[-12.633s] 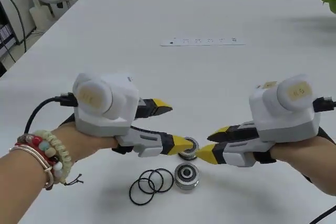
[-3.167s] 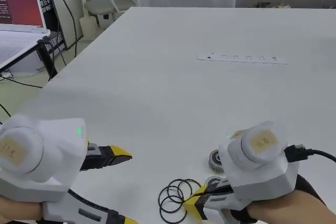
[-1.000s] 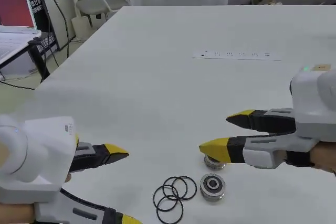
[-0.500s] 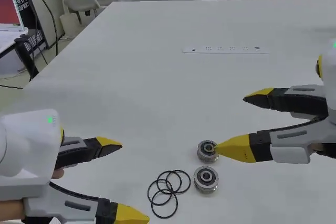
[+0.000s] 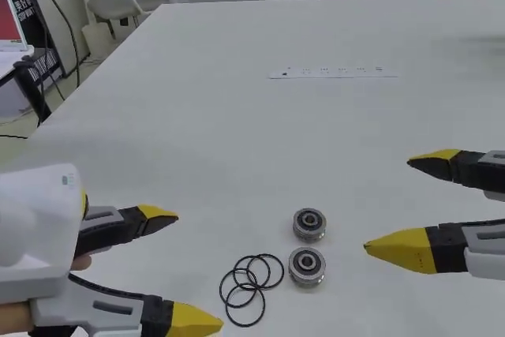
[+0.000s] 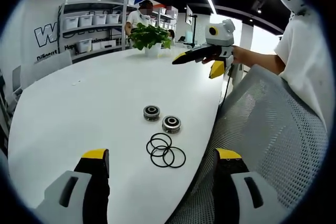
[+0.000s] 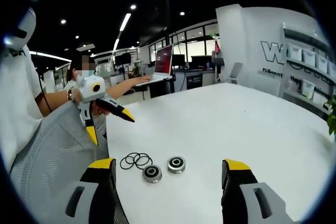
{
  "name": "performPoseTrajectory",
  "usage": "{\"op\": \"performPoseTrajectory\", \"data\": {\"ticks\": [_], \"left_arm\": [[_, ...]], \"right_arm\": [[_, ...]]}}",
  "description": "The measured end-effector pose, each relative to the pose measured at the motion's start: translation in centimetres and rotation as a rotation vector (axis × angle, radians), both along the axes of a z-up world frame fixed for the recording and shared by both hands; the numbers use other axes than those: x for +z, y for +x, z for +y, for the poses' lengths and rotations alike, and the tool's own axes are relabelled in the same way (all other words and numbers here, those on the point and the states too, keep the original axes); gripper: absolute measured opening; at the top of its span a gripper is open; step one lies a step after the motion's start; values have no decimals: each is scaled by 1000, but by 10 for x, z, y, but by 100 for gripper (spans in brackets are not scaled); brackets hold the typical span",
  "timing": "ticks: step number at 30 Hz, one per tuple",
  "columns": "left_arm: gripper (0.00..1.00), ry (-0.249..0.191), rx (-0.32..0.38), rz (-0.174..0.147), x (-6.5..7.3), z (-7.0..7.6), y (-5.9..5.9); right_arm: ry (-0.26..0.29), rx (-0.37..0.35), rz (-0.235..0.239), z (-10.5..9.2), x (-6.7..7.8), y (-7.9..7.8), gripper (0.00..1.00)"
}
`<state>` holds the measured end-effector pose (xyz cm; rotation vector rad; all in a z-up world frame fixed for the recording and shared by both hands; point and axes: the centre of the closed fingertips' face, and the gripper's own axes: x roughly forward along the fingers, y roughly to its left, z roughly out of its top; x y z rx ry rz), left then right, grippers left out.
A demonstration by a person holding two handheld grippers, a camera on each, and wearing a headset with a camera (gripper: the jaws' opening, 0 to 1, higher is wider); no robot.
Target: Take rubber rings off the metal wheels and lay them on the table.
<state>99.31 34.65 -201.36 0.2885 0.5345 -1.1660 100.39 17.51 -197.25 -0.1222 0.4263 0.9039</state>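
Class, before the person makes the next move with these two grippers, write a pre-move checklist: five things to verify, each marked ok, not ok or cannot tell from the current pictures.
1. Left gripper free: ok, jaws wide apart, holding nothing.
2. Right gripper free: ok, jaws wide apart, empty.
3. Wheels reachable: ok, farther silver metal wheel and nearer silver metal wheel lie flat between the grippers, touched by neither.
4. Removed rings laid down: ok, black rubber rings overlap on the white table beside the nearer wheel.
5. Ring left on either wheel: cannot tell, grooves too small to see.
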Motion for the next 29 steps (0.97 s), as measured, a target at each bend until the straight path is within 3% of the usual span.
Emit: {"op": "performPoseTrajectory", "data": {"ticks": [10, 18, 29], "left_arm": [[79, -33, 28, -2, 5, 1, 4], [80, -39, 37, 1, 6, 2, 5], [80, -43, 42, 2, 6, 3, 6]], "right_arm": [[25, -36, 23, -10, -25, -15, 87], [3, -69, 64, -19, -49, -27, 89], [-28, -95, 98, -22, -66, -35, 89]]}}
